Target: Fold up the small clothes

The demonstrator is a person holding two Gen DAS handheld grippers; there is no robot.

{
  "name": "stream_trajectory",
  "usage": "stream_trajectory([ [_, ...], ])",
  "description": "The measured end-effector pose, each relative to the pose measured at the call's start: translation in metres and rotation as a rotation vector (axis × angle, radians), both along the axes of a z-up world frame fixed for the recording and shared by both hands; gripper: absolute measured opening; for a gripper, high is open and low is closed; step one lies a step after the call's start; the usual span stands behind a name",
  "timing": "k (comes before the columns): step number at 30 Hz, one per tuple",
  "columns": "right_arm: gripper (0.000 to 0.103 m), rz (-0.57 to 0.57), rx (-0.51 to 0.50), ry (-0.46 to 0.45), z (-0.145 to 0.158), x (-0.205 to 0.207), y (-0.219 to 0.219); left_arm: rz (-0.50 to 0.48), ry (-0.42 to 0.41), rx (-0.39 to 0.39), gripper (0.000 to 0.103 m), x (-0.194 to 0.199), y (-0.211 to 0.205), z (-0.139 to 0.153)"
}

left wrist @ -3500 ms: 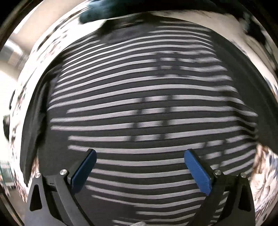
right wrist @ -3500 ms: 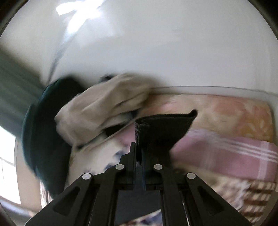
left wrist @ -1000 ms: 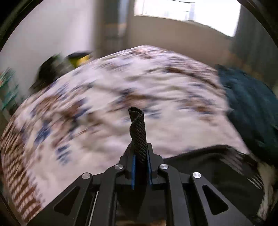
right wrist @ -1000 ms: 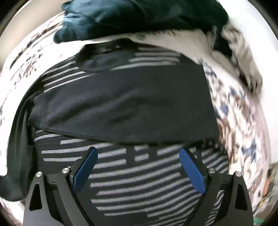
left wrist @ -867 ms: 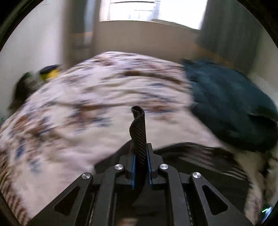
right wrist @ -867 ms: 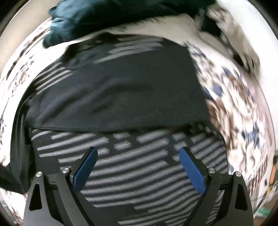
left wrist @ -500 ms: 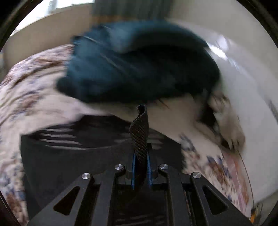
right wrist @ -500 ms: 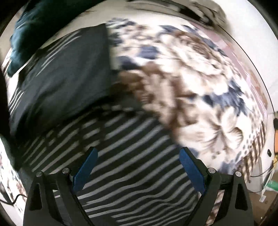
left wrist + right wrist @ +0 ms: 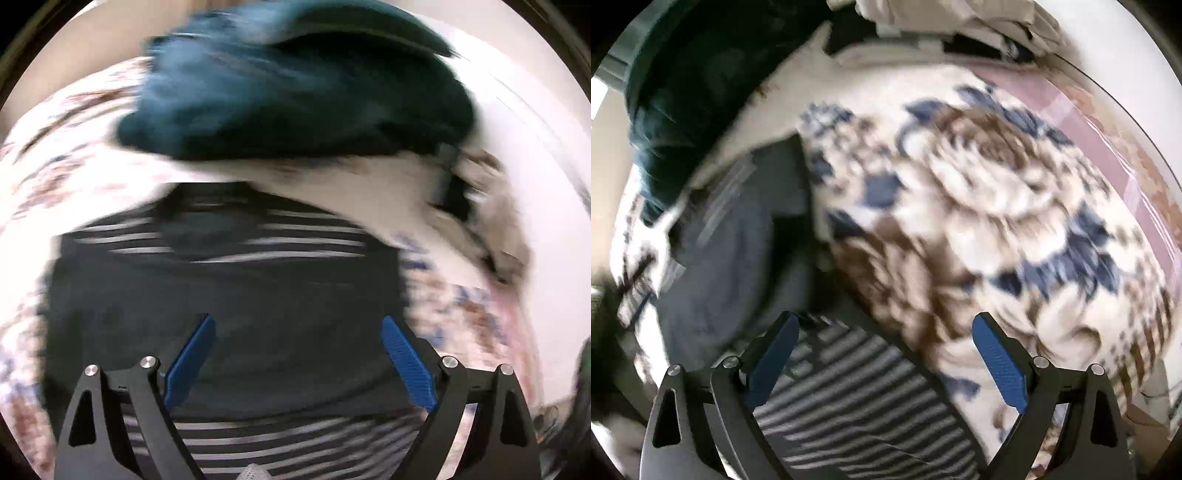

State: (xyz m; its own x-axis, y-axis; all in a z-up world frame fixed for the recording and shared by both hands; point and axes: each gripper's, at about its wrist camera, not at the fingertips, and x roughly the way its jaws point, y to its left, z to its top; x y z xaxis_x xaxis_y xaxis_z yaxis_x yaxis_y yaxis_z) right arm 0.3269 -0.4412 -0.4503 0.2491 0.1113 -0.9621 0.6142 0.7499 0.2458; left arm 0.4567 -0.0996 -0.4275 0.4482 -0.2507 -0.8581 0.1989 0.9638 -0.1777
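A black shirt with white stripes (image 9: 229,295) lies on the floral bedspread (image 9: 74,177), its sides folded in so a plain dark panel covers the middle. My left gripper (image 9: 295,358) is open and empty just above that dark panel. In the right wrist view the shirt (image 9: 849,406) shows at the lower left, with the striped hem between the fingers. My right gripper (image 9: 882,362) is open and empty over the shirt's right edge and the bedspread (image 9: 997,221).
A dark teal garment (image 9: 295,85) lies in a heap beyond the shirt's collar, also seen in the right wrist view (image 9: 701,74). Beige and black clothes (image 9: 480,206) lie to the right of it. A pink checked cloth (image 9: 1089,122) lies at the far right.
My left gripper has opened and let go of the shirt's edge it was holding, and now hovers over the folded shirt. My right gripper has swung right, towards the shirt's right edge.
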Motion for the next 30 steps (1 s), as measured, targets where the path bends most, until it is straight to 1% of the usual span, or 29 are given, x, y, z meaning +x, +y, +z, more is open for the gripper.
stream_trajectory([
  [1,0.096,0.007,0.027,-0.019,0.003,0.008,-0.001,0.037,-0.001,0.033,0.092,0.003,0.018,-0.002],
  [2,0.096,0.015,0.054,-0.038,0.006,0.021,0.0,0.102,-0.007,0.093,0.092,0.008,0.055,-0.008],
  [3,0.096,0.027,0.079,-0.055,0.005,0.031,0.002,0.141,-0.006,0.134,0.092,0.011,0.077,-0.014],
  [4,0.096,0.038,0.111,-0.073,0.001,0.046,0.004,0.202,0.012,0.196,0.092,0.018,0.108,-0.025],
  [5,0.096,0.044,0.126,-0.08,-0.002,0.058,0.007,0.24,0.029,0.221,0.092,0.023,0.128,-0.034],
  [6,0.096,0.06,0.136,-0.074,-0.011,0.073,0.01,0.277,0.053,0.241,0.092,0.029,0.148,-0.046],
  [7,0.096,0.07,0.138,-0.057,-0.02,0.087,0.012,0.316,0.082,0.279,0.092,0.036,0.17,-0.061],
  [8,0.096,0.078,0.148,-0.036,-0.034,0.102,0.016,0.334,0.102,0.3,0.092,0.04,0.18,-0.071],
  [9,0.093,0.082,0.165,-0.004,-0.049,0.114,0.019,0.355,0.125,0.318,0.092,0.046,0.192,-0.083],
  [11,0.05,0.077,0.178,0.024,-0.073,0.13,0.023,0.367,0.15,0.346,0.092,0.053,0.203,-0.098],
  [12,0.007,0.084,0.154,0.044,-0.081,0.136,0.026,0.372,0.161,0.349,0.092,0.056,0.208,-0.105],
  [13,0.007,0.089,0.1,0.054,-0.079,0.14,0.031,0.379,0.163,0.362,0.094,0.058,0.212,-0.108],
  [14,0.003,0.094,0.059,0.021,-0.075,0.142,0.034,0.381,0.159,0.371,0.094,0.059,0.215,-0.111],
  [17,0.003,0.128,-0.059,-0.106,-0.04,0.142,0.046,0.412,0.168,0.395,0.094,0.061,0.228,-0.117],
  [18,0.003,0.135,-0.08,-0.12,-0.035,0.144,0.047,0.42,0.171,0.387,0.095,0.062,0.233,-0.118],
  [19,0.003,0.155,-0.112,-0.104,-0.037,0.145,0.05,0.427,0.176,0.369,0.098,0.062,0.24,-0.12],
  [20,0.003,0.17,-0.12,-0.065,-0.046,0.149,0.05,0.433,0.182,0.351,0.099,0.061,0.245,-0.121],
  [22,0.003,0.202,-0.102,0.018,-0.066,0.152,0.049,0.428,0.182,0.341,0.099,0.063,0.248,-0.119],
  [23,0.005,0.219,-0.073,0.061,-0.077,0.155,0.048,0.426,0.176,0.348,0.099,0.061,0.248,-0.115],
  [24,0.013,0.222,-0.066,0.071,-0.078,0.156,0.047,0.422,0.163,0.346,0.099,0.058,0.247,-0.11],
  [25,0.035,0.22,-0.057,0.076,-0.075,0.155,0.046,0.414,0.143,0.342,0.099,0.054,0.246,-0.102],
  [26,0.051,0.216,-0.044,0.065,-0.071,0.153,0.045,0.407,0.119,0.349,0.099,0.048,0.243,-0.093],
  [27,0.08,0.211,-0.025,0.037,-0.063,0.147,0.043,0.396,0.095,0.348,0.099,0.041,0.237,-0.083],
  [28,0.092,0.21,-0.01,0.013,-0.054,0.14,0.042,0.379,0.077,0.334,0.1,0.034,0.231,-0.073],
  [29,0.093,0.216,0.007,-0.004,-0.042,0.131,0.042,0.369,0.068,0.321,0.1,0.027,0.225,-0.065],
  [30,0.093,0.218,0.007,-0.002,-0.036,0.125,0.042,0.359,0.066,0.3,0.1,0.015,0.218,-0.056],
])
